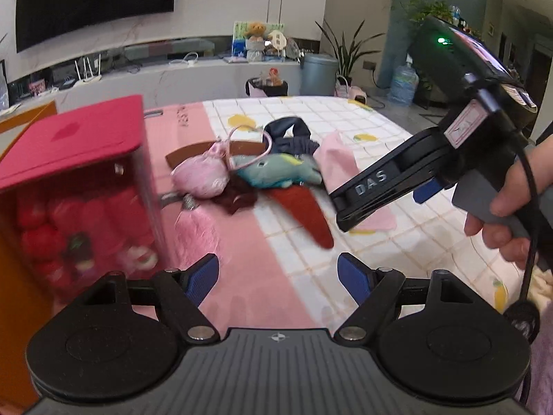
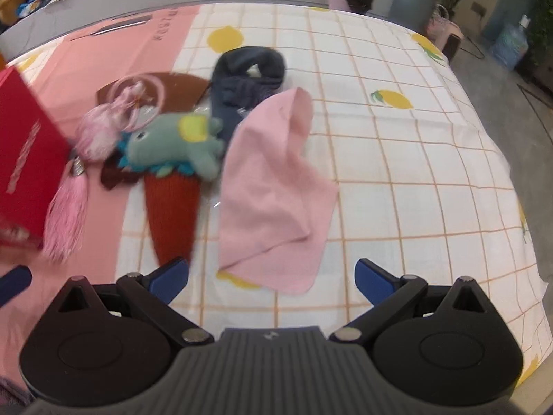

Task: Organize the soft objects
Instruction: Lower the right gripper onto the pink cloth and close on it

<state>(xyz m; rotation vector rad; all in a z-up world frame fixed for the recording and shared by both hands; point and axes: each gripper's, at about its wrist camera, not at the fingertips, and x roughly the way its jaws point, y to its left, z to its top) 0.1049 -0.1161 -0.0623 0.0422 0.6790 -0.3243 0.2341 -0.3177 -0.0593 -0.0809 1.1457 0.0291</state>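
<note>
A pile of soft things lies mid-table: a teal dinosaur plush (image 2: 176, 145) (image 1: 276, 171), a pink towel (image 2: 273, 190) (image 1: 337, 159), a dark navy cloth (image 2: 247, 79) (image 1: 290, 135), a rust-brown sock (image 2: 172, 207) (image 1: 300, 211), a pink fluffy pouch (image 1: 200, 176) (image 2: 98, 135) with a pink tassel (image 2: 65, 221). My left gripper (image 1: 278, 282) is open and empty, short of the pile. My right gripper (image 2: 271, 276) is open and empty, just in front of the towel's near edge. It shows in the left wrist view (image 1: 349, 219) over the towel.
A red-lidded clear box (image 1: 79, 186) with red plush inside stands at the left, its red side also in the right wrist view (image 2: 27, 159). The tablecloth (image 2: 397, 173) is pink and lemon-checked; its right edge drops to the floor. A counter and bins stand beyond.
</note>
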